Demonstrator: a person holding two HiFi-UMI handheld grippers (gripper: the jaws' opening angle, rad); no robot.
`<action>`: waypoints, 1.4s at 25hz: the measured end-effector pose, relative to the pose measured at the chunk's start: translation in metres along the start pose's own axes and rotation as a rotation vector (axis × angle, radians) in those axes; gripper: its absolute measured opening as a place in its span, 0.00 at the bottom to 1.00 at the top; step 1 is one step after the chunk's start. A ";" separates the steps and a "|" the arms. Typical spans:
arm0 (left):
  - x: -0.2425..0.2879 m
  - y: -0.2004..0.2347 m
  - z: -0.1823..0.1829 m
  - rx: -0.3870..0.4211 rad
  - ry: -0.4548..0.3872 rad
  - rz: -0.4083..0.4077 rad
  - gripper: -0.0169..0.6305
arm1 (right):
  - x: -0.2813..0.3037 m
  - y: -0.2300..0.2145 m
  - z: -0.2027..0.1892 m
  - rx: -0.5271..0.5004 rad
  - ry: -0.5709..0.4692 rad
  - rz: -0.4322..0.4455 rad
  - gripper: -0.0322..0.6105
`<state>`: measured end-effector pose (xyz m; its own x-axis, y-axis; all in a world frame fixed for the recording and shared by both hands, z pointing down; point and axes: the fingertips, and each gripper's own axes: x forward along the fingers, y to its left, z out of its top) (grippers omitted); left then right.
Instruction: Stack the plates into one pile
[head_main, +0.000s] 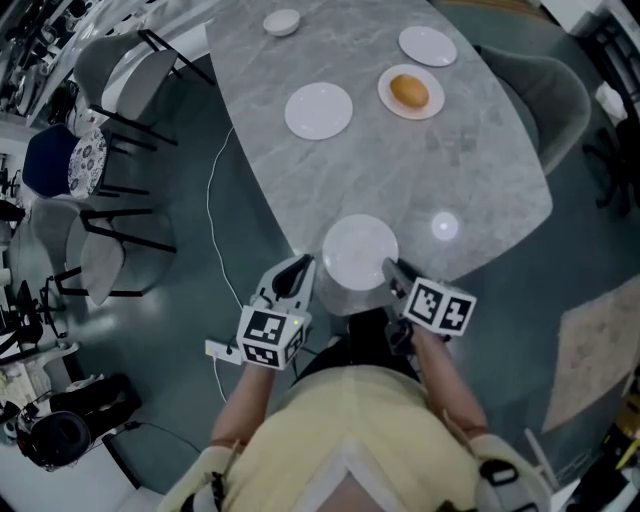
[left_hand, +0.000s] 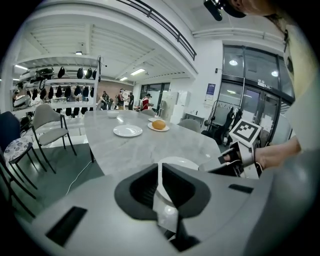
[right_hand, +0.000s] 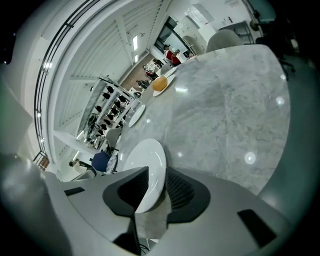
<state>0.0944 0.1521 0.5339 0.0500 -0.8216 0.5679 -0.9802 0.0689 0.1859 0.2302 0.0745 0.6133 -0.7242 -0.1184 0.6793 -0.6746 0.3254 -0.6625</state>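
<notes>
The nearest white plate (head_main: 360, 250) (left_hand: 181, 162) (right_hand: 145, 165) lies at the near edge of the grey marble table (head_main: 450, 170). My right gripper (head_main: 395, 270) (right_hand: 157, 172) is rolled on its side and open, with that plate's right rim between its jaws. At the plate's left rim my left gripper (head_main: 297, 272) (left_hand: 160, 167) is shut and holds nothing. Farther off lie an empty white plate (head_main: 318, 110) (left_hand: 127, 131) (right_hand: 136, 114), a plate (head_main: 436, 104) bearing an orange bun (head_main: 409, 91) (left_hand: 158, 124) (right_hand: 160, 83), another empty plate (head_main: 428, 45), and a small white bowl (head_main: 282, 22).
Grey chairs (head_main: 120, 70) and a blue-seated chair (head_main: 55, 160) stand left of the table. Another grey chair (head_main: 550, 90) is at its right. A white cable (head_main: 212, 200) runs over the floor near the table's left edge. People stand in the far background.
</notes>
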 end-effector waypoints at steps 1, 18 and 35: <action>0.000 0.000 -0.001 -0.002 0.003 0.005 0.04 | 0.000 -0.003 0.000 -0.011 0.001 -0.019 0.19; 0.000 0.005 -0.011 -0.036 0.013 -0.001 0.04 | 0.002 -0.007 -0.003 -0.002 -0.027 -0.002 0.11; -0.015 0.004 -0.002 -0.087 -0.044 -0.102 0.16 | -0.038 0.078 0.018 -0.286 -0.122 0.182 0.07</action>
<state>0.0901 0.1660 0.5276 0.1385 -0.8507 0.5071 -0.9498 0.0309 0.3114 0.2027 0.0874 0.5307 -0.8519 -0.1398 0.5047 -0.4788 0.5985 -0.6423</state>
